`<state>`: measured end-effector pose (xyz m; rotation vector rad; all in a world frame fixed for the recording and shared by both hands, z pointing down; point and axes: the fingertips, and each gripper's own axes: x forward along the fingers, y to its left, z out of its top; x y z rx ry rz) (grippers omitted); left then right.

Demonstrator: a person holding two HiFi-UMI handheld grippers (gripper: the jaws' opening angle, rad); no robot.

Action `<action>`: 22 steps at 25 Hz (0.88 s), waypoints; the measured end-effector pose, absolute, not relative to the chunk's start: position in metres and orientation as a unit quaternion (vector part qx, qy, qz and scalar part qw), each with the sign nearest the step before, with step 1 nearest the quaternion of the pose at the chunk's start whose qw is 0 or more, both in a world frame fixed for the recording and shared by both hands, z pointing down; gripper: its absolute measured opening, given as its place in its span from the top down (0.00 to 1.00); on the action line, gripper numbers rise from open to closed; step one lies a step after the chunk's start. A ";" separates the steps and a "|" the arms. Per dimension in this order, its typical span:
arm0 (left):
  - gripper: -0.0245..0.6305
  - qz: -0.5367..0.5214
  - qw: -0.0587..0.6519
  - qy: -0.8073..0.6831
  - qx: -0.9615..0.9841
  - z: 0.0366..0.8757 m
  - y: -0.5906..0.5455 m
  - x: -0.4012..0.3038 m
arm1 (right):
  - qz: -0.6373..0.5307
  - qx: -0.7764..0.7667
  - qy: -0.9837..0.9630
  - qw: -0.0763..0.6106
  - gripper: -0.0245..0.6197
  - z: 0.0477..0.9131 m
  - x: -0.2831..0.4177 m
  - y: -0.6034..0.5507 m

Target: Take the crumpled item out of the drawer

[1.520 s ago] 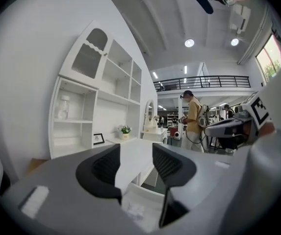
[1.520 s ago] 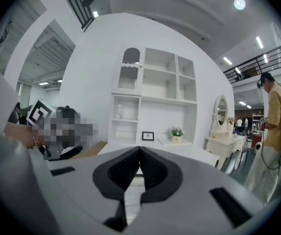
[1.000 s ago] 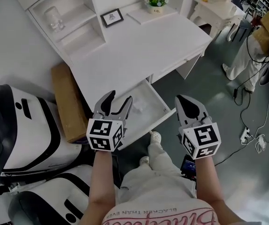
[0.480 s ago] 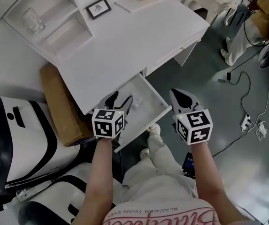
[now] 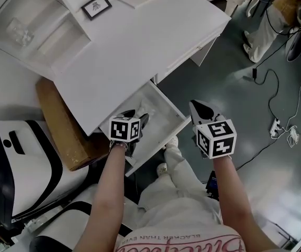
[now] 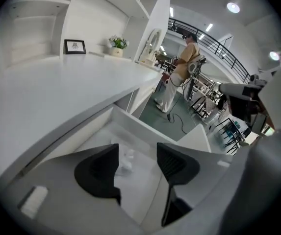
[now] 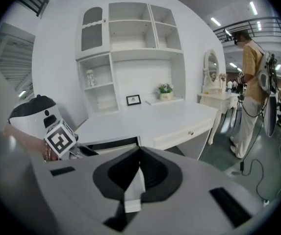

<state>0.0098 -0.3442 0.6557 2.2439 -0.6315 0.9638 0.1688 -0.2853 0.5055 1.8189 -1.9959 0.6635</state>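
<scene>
Item (image 6: 126, 160): a white, crumpled, papery lump with irregular folds, lying on the floor of the open drawer (image 5: 167, 111) towards its left side. It has no clear front end. Its longer extent seems to run front to back along the drawer, away from the gripper camera. One edge is hidden behind a jaw, so the full outline can't be told.

Left gripper (image 6: 136, 149): held over the drawer with its dark, rounded, ribbed-faced jaws moderately wide apart and nothing in them. In the left gripper view the item sits beyond the tips, in the gap but close to the left-hand jaw, and is not touched. In the head view the gripper's marker cube hangs over the drawer's left part, and the item is barely visible past the jaws.

Right gripper (image 7: 139, 153): jaws closed tip to tip, nothing gripped. In the head view it is just off the drawer's front right corner, above the grey floor (image 5: 234, 83) and apart from the item.

The drawer is white, smooth and box-shaped, pulled out from under the white desk (image 5: 139, 41), and its flat front panel faces the person. A small black frame (image 5: 96, 6) stands on the desk's back edge. A brown cardboard box (image 5: 61, 125) leans beside the desk on the left.
</scene>
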 end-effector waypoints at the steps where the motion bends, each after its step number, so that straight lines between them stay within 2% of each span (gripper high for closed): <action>1: 0.58 0.372 0.309 -0.240 0.842 0.665 -0.345 0.011 | 0.236 0.644 -0.705 0.180 0.95 0.507 0.170 -0.285; 16: 0.58 0.454 0.305 -0.331 0.769 0.788 -0.364 -0.001 | 0.253 0.629 -0.708 0.200 0.95 0.525 0.186 -0.287; 22: 0.58 0.449 0.299 -0.347 0.767 0.803 -0.371 -0.002 | 0.261 0.616 -0.713 0.211 0.95 0.538 0.186 -0.282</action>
